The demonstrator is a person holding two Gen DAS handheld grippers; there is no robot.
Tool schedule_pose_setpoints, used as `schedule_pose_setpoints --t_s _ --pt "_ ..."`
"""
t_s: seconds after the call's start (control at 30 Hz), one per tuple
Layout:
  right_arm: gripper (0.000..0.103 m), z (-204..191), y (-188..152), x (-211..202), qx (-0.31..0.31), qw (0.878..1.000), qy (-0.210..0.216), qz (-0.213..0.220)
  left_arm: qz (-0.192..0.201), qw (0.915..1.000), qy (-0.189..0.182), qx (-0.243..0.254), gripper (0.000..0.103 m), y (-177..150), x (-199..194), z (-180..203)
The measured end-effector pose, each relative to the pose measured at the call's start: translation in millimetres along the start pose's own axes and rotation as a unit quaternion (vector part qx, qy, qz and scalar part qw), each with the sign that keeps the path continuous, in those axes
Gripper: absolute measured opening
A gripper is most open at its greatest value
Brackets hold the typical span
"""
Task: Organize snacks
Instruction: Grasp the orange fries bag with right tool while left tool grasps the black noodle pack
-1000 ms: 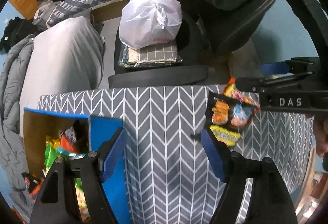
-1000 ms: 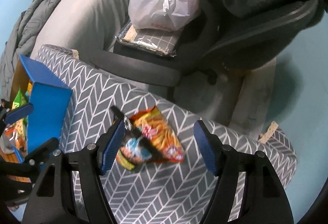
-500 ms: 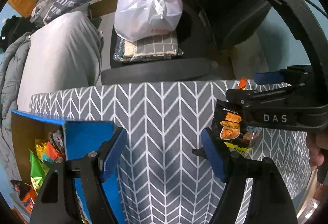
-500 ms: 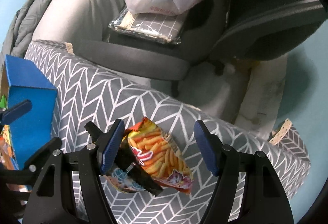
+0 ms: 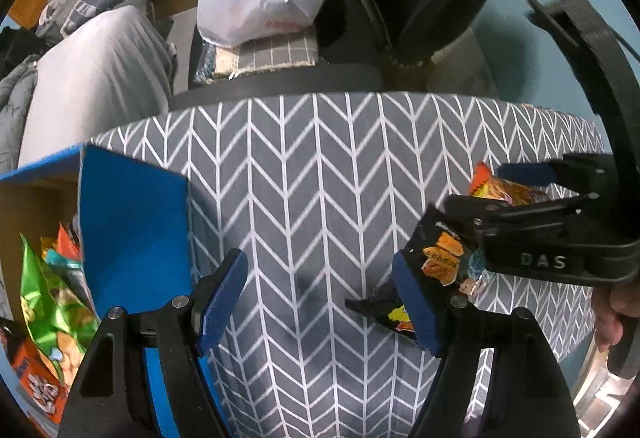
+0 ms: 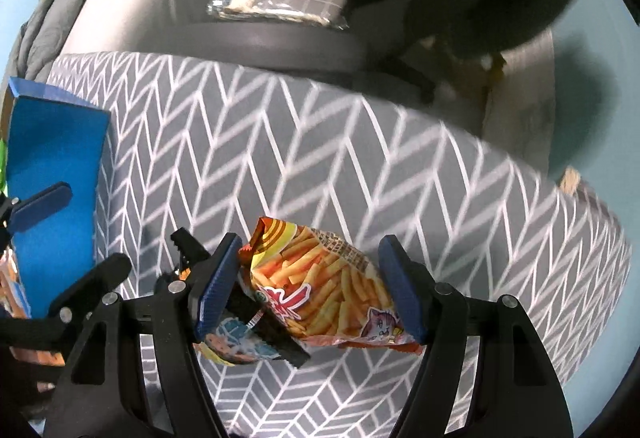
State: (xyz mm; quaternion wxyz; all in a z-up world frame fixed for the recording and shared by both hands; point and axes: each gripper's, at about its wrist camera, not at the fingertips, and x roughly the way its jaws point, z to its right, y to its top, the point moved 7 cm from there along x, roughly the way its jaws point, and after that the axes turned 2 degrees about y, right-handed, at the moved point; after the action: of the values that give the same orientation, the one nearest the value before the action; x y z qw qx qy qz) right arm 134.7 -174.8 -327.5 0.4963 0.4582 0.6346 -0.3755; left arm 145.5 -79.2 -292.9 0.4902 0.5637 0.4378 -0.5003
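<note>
Lowered right tongs (image 6: 308, 286) straddle fries packet (image 6: 324, 286) beside blue box (image 6: 52, 157).

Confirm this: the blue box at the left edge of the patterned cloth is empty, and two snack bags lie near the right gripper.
Not quite. The blue box is not empty: the left wrist view shows snack packets inside it. The rest holds: the fries bag and a dark bag lie on the patterned cloth by the right gripper.

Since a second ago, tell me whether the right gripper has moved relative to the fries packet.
Yes. The right gripper has come down over the orange fries packet on the chevron cloth; the packet now sits between its fingers, looming much larger.
</note>
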Motion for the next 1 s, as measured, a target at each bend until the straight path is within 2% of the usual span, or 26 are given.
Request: schedule_pose_setpoints --t_s 0.2,0.3,0.43,0.67,0.77,0.83,1.0 --pt "0.071 20.1 -44.9 -0.1 0.056 0.998 0.004 -0.004 0.003 0.9999 -0.005 0.016 0.076 -14.7 -2.2 5.7" --pt "0.074 37.9 -70.0 -0.1 0.088 0.996 -0.009 -0.003 0.006 0.9995 -0.002 0.031 0.076 -19.8 -4.6 8.7" --pt "0.075 62.1 -104.7 5.3 0.147 0.989 -0.012 -0.014 0.013 0.9978 0.002 0.065 0.076 -25.5 -12.1 15.9" --pt "0.075 81.5 -143.6 1.5 0.209 0.978 0.014 0.010 0.011 0.9909 0.003 0.134 0.076 -39.9 -18.6 38.8" --pt "0.075 88.3 -155.2 -6.1 0.224 0.974 0.021 0.034 0.017 0.9818 -0.003 0.189 0.076 -46.2 -23.5 57.1" --pt "0.075 92.0 -167.6 -14.0 0.230 0.972 0.020 0.051 0.017 0.9730 -0.010 0.230 0.076 -48.1 -26.1 71.0" --pt "0.079 101.1 -172.5 -45.8 0.224 0.970 0.020 0.089 0.013 0.9513 -0.028 0.307 0.081 -56.0 -27.7 99.7"
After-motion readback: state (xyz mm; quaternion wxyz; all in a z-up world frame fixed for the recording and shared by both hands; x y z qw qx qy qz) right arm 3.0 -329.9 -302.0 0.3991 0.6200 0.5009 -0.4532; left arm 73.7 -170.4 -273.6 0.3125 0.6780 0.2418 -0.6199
